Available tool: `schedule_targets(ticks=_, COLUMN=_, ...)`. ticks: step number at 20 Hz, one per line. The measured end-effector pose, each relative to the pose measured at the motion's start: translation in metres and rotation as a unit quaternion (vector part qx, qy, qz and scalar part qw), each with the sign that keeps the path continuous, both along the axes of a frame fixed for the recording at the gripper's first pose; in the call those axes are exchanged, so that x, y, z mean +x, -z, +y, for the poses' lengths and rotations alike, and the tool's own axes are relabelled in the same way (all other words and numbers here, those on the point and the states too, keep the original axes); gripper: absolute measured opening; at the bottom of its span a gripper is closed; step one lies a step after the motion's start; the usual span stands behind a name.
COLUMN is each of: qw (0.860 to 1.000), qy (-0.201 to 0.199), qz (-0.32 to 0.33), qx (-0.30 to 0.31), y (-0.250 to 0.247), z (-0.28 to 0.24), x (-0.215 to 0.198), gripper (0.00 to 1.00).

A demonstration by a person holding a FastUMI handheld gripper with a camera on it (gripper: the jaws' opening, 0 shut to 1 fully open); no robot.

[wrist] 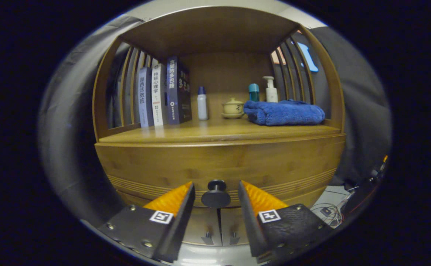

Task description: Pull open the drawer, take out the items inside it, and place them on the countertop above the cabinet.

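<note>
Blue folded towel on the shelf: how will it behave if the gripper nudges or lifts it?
The blue towel looks soft and plush, so it would probably sag and unfold when lifted by one edge. Pushed, it would likely bunch rather than slide whole, perhaps dragging against the small lidded pot beside it. The gripper is open, its fingers flanking the drawer knob.

Warm wood cabinet (219,162), its table (215,133) faintly glossy. Matt dark knob (216,194). Fluffy blue cloth towel (284,112), ribbed tool pads (171,199).
</note>
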State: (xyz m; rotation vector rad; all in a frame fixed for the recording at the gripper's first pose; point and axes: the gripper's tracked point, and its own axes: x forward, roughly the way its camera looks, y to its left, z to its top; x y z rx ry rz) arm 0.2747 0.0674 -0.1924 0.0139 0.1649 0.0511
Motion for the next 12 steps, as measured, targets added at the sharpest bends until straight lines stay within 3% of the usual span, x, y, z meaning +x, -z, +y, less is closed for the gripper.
schedule_targets(ticks=1, qw=1.000, qy=0.000, qz=0.011, qx=-0.002, y=0.006, z=0.004, x=0.001, gripper=0.66)
schedule_targets(ticks=6, qw=0.999, qy=0.032, qz=0.002, qx=0.021, y=0.010, z=-0.002, x=0.006, gripper=0.42)
schedule_targets(ticks=11, qw=0.999, qy=0.017, qz=0.021, qx=0.023, y=0.017, z=0.001, x=0.008, gripper=0.38)
schedule_targets(ticks=12, qw=1.000, qy=0.014, qz=0.020, qx=0.010, y=0.013, z=0.000, x=0.010, gripper=0.32)
